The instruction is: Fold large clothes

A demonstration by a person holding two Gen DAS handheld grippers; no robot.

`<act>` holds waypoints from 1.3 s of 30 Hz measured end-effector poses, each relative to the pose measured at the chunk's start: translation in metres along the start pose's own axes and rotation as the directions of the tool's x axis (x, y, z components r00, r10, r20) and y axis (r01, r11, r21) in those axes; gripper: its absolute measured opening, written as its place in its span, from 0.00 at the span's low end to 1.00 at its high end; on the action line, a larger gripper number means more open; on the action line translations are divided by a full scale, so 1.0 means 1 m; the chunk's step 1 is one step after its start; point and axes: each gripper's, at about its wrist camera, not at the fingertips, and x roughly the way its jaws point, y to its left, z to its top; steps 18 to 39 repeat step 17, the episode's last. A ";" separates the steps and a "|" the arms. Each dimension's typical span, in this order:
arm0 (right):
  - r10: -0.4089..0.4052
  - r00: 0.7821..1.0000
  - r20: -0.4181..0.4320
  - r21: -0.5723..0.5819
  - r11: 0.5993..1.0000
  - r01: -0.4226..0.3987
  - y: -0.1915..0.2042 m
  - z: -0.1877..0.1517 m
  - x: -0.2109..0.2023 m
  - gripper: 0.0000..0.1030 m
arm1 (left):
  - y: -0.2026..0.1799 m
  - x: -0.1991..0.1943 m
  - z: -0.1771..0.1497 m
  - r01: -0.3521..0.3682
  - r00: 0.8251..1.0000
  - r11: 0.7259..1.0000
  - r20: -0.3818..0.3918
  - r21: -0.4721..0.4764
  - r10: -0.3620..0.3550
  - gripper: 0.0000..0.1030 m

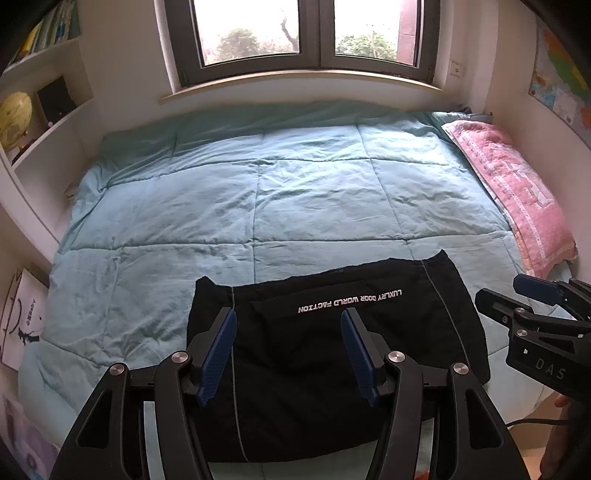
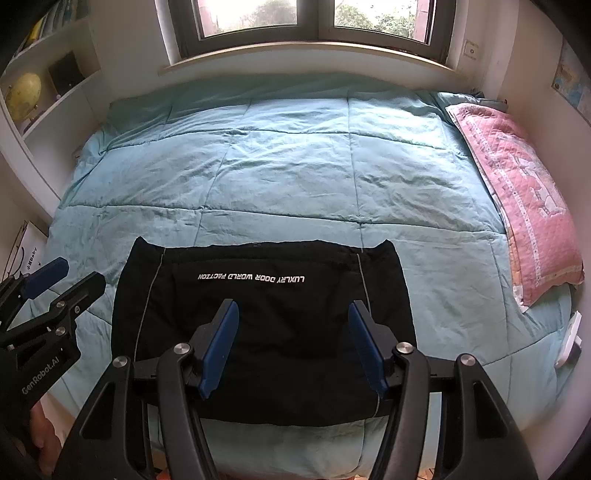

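Grippers above a folded garment.
We hold the left gripper (image 1: 288, 350) and right gripper (image 2: 293, 345) with fingers wide, gripping nothing, over the black garment (image 2: 258, 325); it lies near the quilt's (image 2: 295, 166) front edge, long axis left-right, its lettering upside down to us.

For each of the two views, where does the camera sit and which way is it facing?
Left wrist: sits behind the open left tool, facing across the bed toward the window, above the black garment; the right tool shows at the right edge.
Right wrist: sits behind the open right tool, facing the same way over the garment; the left tool shows at the left edge.
Shared: garment, teal quilt, pink pillow, window, shelf globe.
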 end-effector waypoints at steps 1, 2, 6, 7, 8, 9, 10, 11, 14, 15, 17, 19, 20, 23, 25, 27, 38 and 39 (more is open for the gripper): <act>0.000 1.000 -0.003 0.000 1.000 0.000 0.000 0.000 0.001 0.62 | 0.000 0.001 0.000 0.001 1.000 1.000 -0.001 0.001 -0.001 0.58; 0.000 1.000 -0.005 0.000 1.000 0.000 -0.001 0.000 0.002 0.62 | 0.000 0.001 0.000 -0.001 1.000 1.000 -0.002 0.001 0.001 0.58; 0.004 1.000 -0.009 0.004 1.000 -0.004 -0.002 -0.001 0.003 0.62 | -0.002 0.002 -0.001 -0.001 1.000 1.000 -0.006 0.008 0.001 0.58; 0.004 1.000 -0.008 0.004 1.000 -0.004 -0.002 -0.001 0.003 0.62 | -0.003 0.002 -0.001 0.000 1.000 1.000 -0.007 0.010 0.001 0.58; 0.005 1.000 -0.008 0.004 1.000 -0.005 -0.003 -0.001 0.003 0.62 | -0.003 0.002 -0.001 -0.001 1.000 1.000 -0.008 0.010 0.001 0.58; 0.008 1.000 -0.007 0.006 1.000 -0.008 -0.003 -0.001 0.003 0.62 | -0.003 0.003 -0.001 -0.001 1.000 1.000 -0.009 0.010 0.001 0.58; 0.008 1.000 -0.007 0.007 1.000 -0.008 -0.003 -0.001 0.003 0.62 | -0.003 0.003 -0.002 -0.002 1.000 1.000 -0.008 0.010 0.002 0.58; 0.008 1.000 -0.007 0.007 1.000 -0.008 -0.003 -0.001 0.003 0.62 | -0.003 0.003 -0.002 -0.003 1.000 1.000 -0.007 0.009 0.003 0.58; 0.009 1.000 -0.010 0.008 1.000 -0.009 -0.003 -0.001 0.004 0.62 | 0.001 0.003 -0.002 -0.023 1.000 1.000 0.014 -0.014 0.023 0.58; 0.009 1.000 -0.011 0.008 1.000 -0.009 -0.003 -0.002 0.004 0.63 | 0.004 0.002 -0.003 -0.033 0.999 0.999 0.024 -0.025 0.034 0.59; 0.009 1.000 -0.013 0.007 1.000 -0.009 -0.003 -0.002 0.005 0.63 | 0.007 0.005 -0.003 -0.033 0.999 0.999 0.014 -0.031 0.033 0.59; 0.009 1.000 -0.013 0.007 1.000 -0.009 -0.003 -0.002 0.005 0.63 | 0.007 0.005 -0.003 -0.033 0.999 0.999 0.014 -0.031 0.033 0.59; 0.009 1.000 -0.013 0.007 1.000 -0.009 -0.003 -0.002 0.005 0.63 | 0.007 0.005 -0.003 -0.033 0.999 0.999 0.014 -0.031 0.033 0.59; 0.009 1.000 -0.013 0.007 1.000 -0.009 -0.003 -0.002 0.005 0.63 | 0.007 0.005 -0.003 -0.033 0.999 0.999 0.014 -0.031 0.033 0.59; 0.009 1.000 -0.013 0.007 1.000 -0.009 -0.003 -0.002 0.005 0.63 | 0.007 0.005 -0.003 -0.033 0.999 0.999 0.014 -0.031 0.033 0.59; 0.009 1.000 -0.013 0.007 1.000 -0.009 -0.003 -0.002 0.005 0.63 | 0.007 0.005 -0.003 -0.033 0.999 0.999 0.014 -0.031 0.033 0.59; 0.009 1.000 -0.013 0.007 1.000 -0.009 -0.003 -0.002 0.005 0.63 | 0.007 0.005 -0.003 -0.033 0.999 0.999 0.014 -0.031 0.033 0.59; 0.009 1.000 -0.013 0.007 1.000 -0.009 -0.003 -0.002 0.005 0.63 | 0.007 0.005 -0.003 -0.033 0.999 0.999 0.014 -0.031 0.033 0.59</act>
